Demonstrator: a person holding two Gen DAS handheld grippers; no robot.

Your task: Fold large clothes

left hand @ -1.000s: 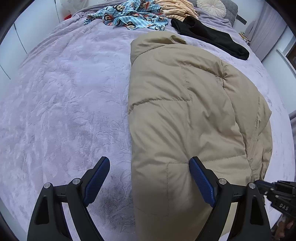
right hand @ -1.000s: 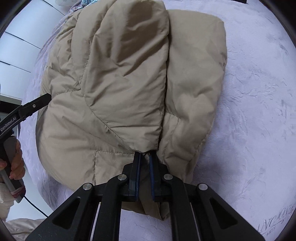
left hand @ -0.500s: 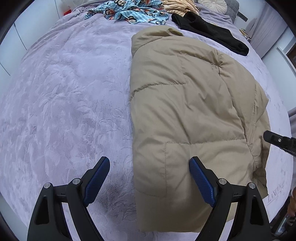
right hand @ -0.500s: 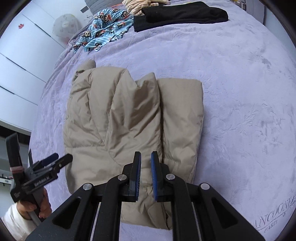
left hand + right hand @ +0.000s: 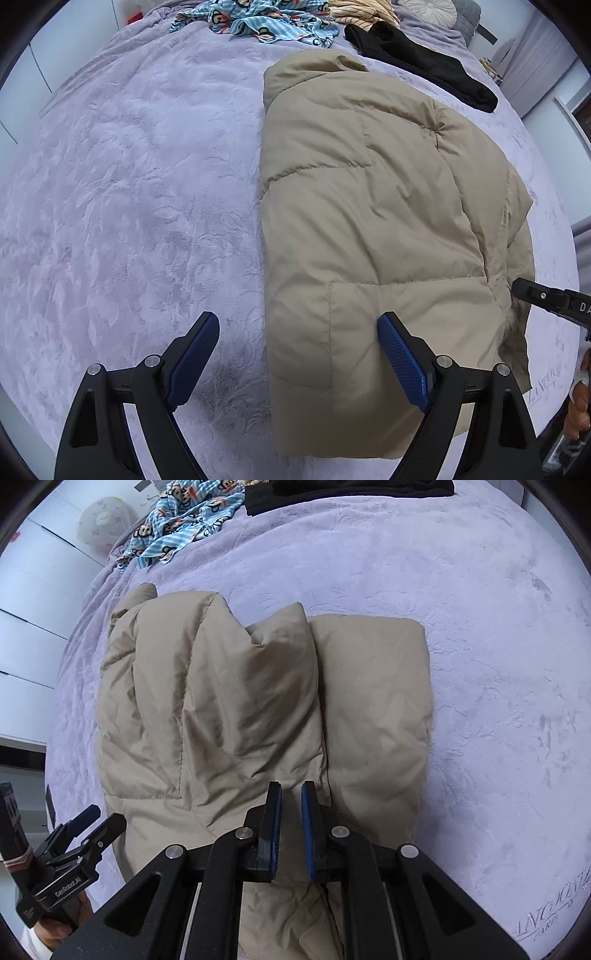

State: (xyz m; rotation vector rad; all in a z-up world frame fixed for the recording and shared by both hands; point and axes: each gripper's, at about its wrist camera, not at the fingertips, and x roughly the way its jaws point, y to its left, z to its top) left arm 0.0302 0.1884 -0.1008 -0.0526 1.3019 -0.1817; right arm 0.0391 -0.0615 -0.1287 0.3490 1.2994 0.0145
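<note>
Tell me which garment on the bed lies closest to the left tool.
The tan puffer jacket, folded beside the left tool. The monkey-print garment and black garment lie at the far end.

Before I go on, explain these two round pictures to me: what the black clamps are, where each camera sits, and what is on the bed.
The black clamps are hand-held two-finger grippers, one per hand, each with a fisheye camera looking along its blue-padded fingers. One picture is from the left gripper, wide open and empty. The other is from the right gripper, its fingers nearly together with nothing between them. A partly folded beige padded jacket lies on the lilac plush bedspread. Farther back lie a blue cartoon-monkey print cloth and a black garment.
</note>
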